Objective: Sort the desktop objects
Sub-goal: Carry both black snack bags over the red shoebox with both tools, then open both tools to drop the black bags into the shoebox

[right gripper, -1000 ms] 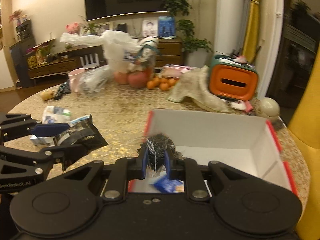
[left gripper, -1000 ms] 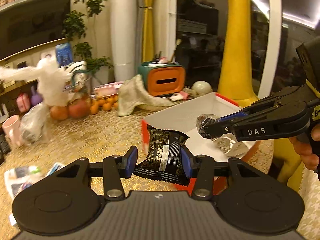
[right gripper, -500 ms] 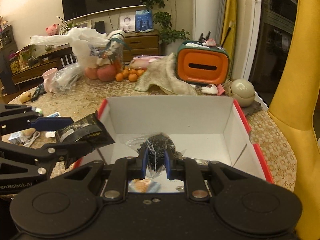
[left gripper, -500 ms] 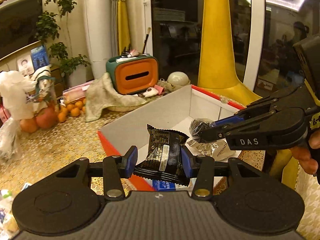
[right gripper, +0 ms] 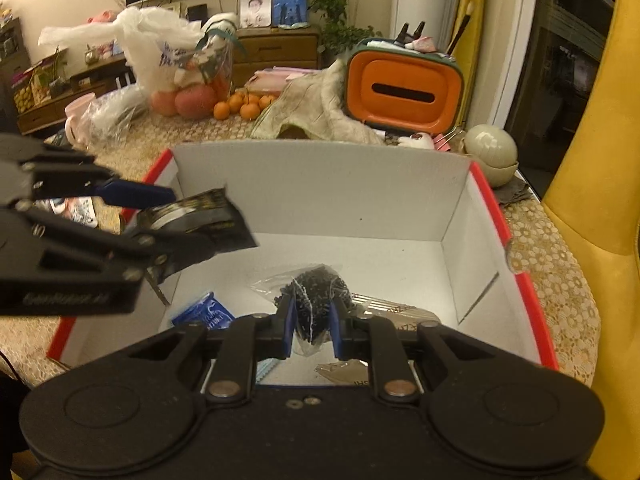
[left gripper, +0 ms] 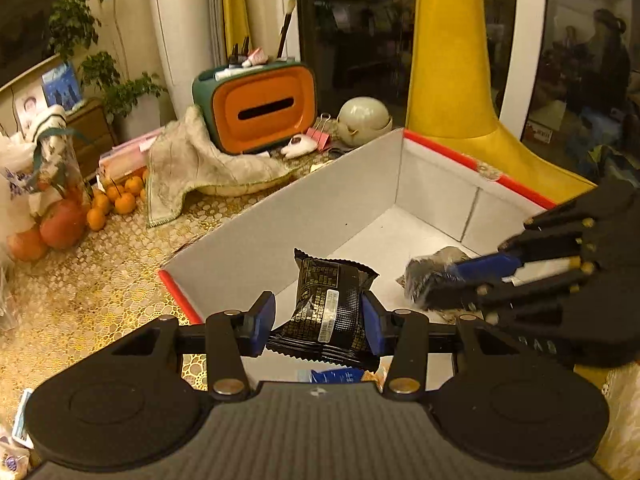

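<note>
A white cardboard box (left gripper: 280,216) with red rims (right gripper: 500,216) stands on the gold-patterned table. My left gripper (left gripper: 316,316) is shut on a black snack packet (left gripper: 330,304), held over the box's near-left corner; the same packet (right gripper: 204,216) shows at the left in the right wrist view. My right gripper (right gripper: 312,316) is shut on a clear bag of black bits (right gripper: 316,296), low inside the box; the left wrist view shows this bag (left gripper: 430,272) at the right. A blue packet (right gripper: 204,312) and silver wrappers (right gripper: 392,308) lie on the box floor.
Beyond the box stand an orange tissue holder (left gripper: 262,108), a crumpled cloth (left gripper: 200,164), a round beige pot (left gripper: 364,118), oranges (right gripper: 240,106) and plastic bags (right gripper: 160,48). A yellow chair (right gripper: 600,184) is close on the right. Small packets (right gripper: 76,208) lie left of the box.
Both grippers have moved forward and down over the box with their loads still held. The clear bag now hangs lower inside the box, and the black packet has crossed the box's near rim.
</note>
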### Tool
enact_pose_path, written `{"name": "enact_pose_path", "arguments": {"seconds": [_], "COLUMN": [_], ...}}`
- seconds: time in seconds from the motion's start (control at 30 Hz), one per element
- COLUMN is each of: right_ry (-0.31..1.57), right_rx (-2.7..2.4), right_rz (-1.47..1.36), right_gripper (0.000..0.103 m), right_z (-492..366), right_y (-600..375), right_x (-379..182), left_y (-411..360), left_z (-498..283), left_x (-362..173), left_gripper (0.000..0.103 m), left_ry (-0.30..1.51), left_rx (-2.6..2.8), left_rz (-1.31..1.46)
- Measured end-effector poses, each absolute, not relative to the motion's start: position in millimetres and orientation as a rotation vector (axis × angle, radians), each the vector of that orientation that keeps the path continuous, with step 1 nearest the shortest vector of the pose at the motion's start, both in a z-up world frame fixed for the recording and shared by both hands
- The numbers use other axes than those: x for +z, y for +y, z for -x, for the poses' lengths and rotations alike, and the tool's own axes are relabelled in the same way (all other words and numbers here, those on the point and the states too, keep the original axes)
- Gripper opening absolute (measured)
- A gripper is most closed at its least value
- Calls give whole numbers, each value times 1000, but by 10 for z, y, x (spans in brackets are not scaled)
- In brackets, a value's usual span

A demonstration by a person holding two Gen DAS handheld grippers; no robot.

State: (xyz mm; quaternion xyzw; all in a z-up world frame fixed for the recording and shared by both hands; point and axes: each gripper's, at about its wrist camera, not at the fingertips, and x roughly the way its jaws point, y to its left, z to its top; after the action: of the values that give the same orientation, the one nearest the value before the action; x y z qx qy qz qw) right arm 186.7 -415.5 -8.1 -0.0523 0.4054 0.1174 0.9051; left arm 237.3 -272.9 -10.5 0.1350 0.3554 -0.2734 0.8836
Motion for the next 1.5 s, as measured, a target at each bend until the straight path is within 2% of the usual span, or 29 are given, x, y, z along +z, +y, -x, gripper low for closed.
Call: {"name": "enact_pose_path", "arguments": {"seconds": [0.9,1.03,1.1,1.27,1.5], "right_ry": [953,956,954,943,917], "right_rx": [312,316,313,312,324], "right_rz": [162,168,169,158,142], "right_gripper": [16,24,25,33,35], "right_z": [-2020,-2029,-2028,-1982,-1865], "right_y": [-4050,-4044,-4045,-4069,-4044], "right_x": [-418,-419,-408,-350,-219], "left_y": [-3148,-3157,-3149,-3078,-2852], "left_z": [-2942,-2931,-2912,-2826,-2554], "left_x": [-520,-514,-497,-356,-99], "left_gripper": [46,50,59,59,59], "left_ry": [1009,1013,1005,967,922], "left_rx": [-561,-556,-557,-574,-598], "left_rz": [-337,-336,-333,-298,-242]}}
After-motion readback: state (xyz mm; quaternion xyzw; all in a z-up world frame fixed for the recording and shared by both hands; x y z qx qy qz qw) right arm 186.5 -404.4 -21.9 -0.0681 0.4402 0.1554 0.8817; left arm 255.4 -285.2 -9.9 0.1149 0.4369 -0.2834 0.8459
